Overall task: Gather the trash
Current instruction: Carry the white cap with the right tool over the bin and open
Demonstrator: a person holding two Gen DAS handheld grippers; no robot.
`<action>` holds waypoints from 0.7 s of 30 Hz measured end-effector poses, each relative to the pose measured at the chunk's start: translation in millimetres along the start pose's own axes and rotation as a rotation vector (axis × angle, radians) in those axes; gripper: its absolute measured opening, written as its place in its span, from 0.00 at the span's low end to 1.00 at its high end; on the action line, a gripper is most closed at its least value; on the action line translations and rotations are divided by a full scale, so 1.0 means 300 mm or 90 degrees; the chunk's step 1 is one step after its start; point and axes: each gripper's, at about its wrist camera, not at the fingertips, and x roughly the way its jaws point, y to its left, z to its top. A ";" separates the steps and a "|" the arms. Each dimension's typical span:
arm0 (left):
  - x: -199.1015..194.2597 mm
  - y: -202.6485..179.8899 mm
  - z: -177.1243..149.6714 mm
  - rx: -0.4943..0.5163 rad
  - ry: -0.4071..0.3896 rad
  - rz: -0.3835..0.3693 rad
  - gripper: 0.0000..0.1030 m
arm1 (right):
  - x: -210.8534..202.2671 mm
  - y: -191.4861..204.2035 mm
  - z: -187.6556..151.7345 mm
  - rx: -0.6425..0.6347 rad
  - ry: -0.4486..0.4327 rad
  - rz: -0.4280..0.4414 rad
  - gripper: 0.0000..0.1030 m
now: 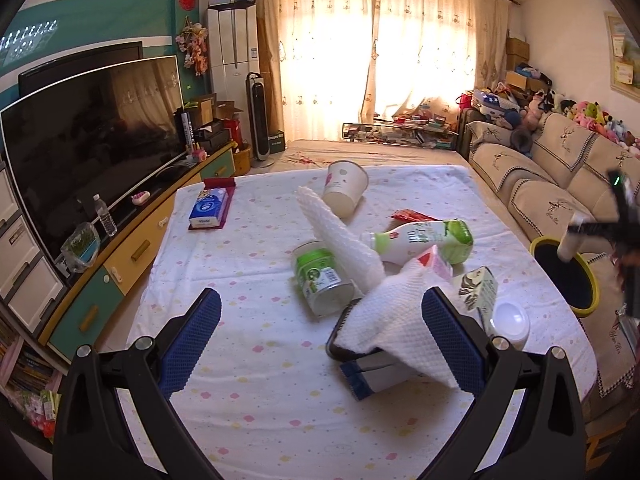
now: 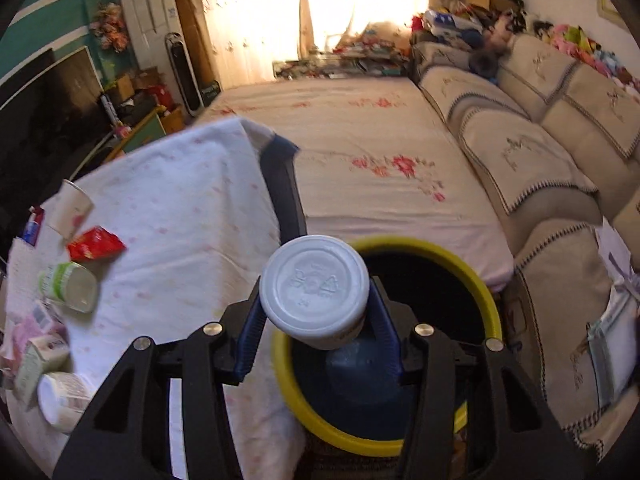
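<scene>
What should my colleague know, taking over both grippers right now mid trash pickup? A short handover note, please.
Right gripper: shut on a white plastic cup, held over the yellow-rimmed bin beside the table.
Left gripper: open, empty, above the table's near end.
Done: nothing visibly dropped yet; the bin's contents are unclear.
Left on the table: paper cup, white towel, green jar, milk bottle, red wrapper, small cartons, a white lid.
Next, probably: release the cup into the bin.
</scene>
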 end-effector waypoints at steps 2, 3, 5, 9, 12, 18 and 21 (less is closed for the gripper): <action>-0.005 -0.016 0.005 0.002 0.001 -0.010 0.96 | 0.109 -0.043 -0.037 0.015 0.047 -0.008 0.46; -0.008 -0.025 0.009 0.005 0.002 -0.014 0.96 | 0.155 -0.055 -0.056 0.024 0.068 -0.007 0.46; -0.011 -0.042 0.010 0.011 0.002 -0.019 0.96 | 0.233 -0.089 -0.105 0.037 0.101 -0.016 0.46; -0.016 -0.073 0.015 0.028 0.002 -0.031 0.96 | 0.316 -0.125 -0.172 0.058 0.148 -0.022 0.46; -0.015 -0.098 0.015 0.043 0.005 -0.047 0.96 | 0.328 -0.135 -0.202 0.068 0.160 -0.022 0.47; -0.024 -0.147 0.005 0.074 0.010 -0.129 0.96 | 0.304 -0.130 -0.218 0.070 0.155 -0.023 0.50; -0.030 -0.171 0.002 0.099 0.014 -0.164 0.96 | 0.274 -0.113 -0.230 0.067 0.145 -0.018 0.50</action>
